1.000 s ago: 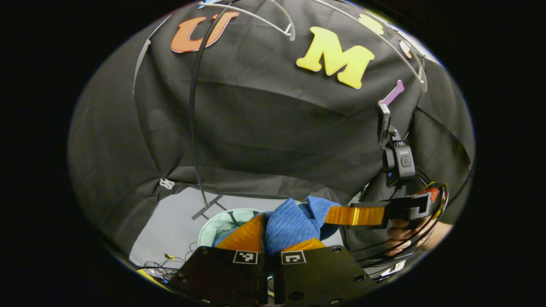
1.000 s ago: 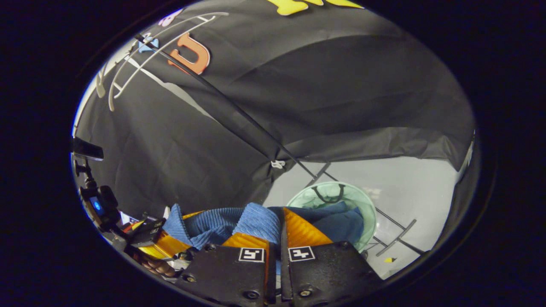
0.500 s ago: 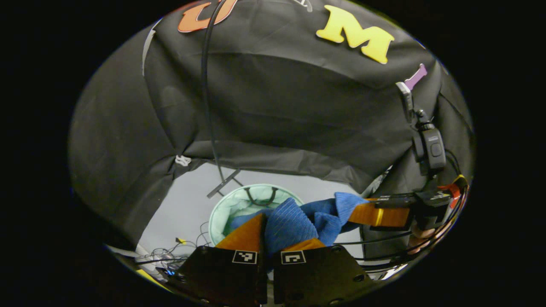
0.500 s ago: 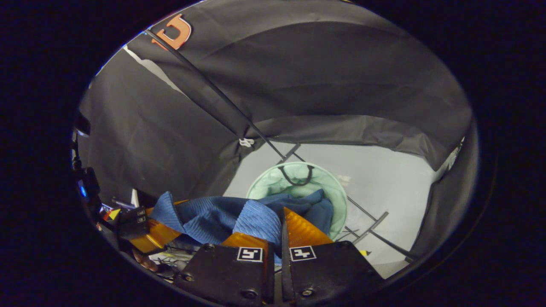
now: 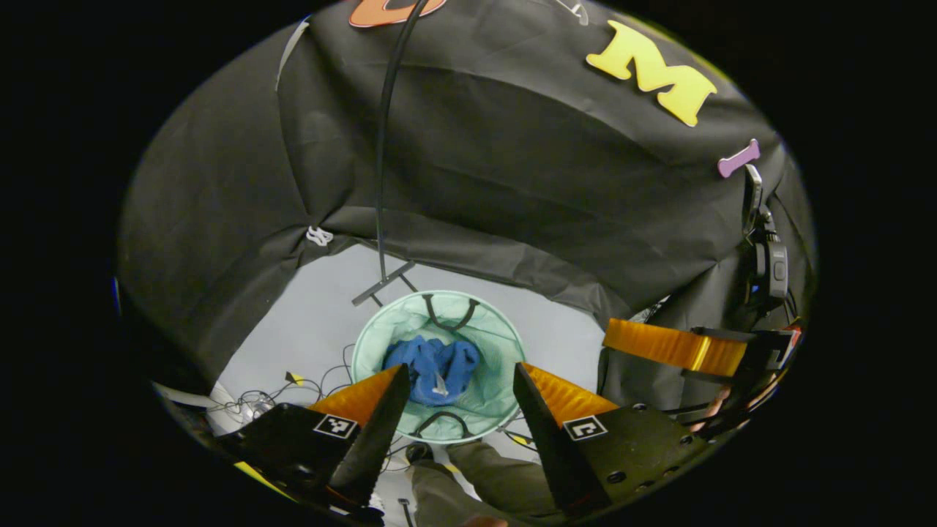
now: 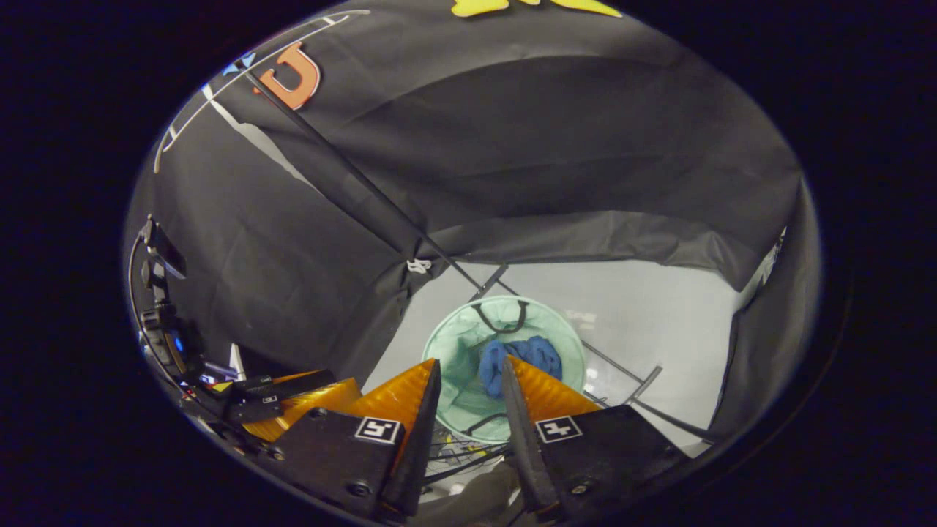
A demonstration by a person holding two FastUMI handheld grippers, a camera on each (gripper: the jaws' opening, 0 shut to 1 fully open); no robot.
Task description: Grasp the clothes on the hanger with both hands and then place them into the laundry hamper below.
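Left gripper (image 5: 457, 373) and right gripper (image 6: 468, 369): jaws apart, empty, above hamper (image 5: 505, 351). Blue clothes (image 5: 432, 366) bunched inside hamper. Lift both straight up, clear of rim.

No legible text; just coded marker tags (image 5: 335, 426) on gripper bodies

Black gripper (image 5: 457, 380) bodies, checkered markers

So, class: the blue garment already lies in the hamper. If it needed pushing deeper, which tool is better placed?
Roughly even; marginally the left tool. Both hang open above the hamper, and the blue garment sits squarely between the left one's fingers, but slightly off-centre for the right tool.
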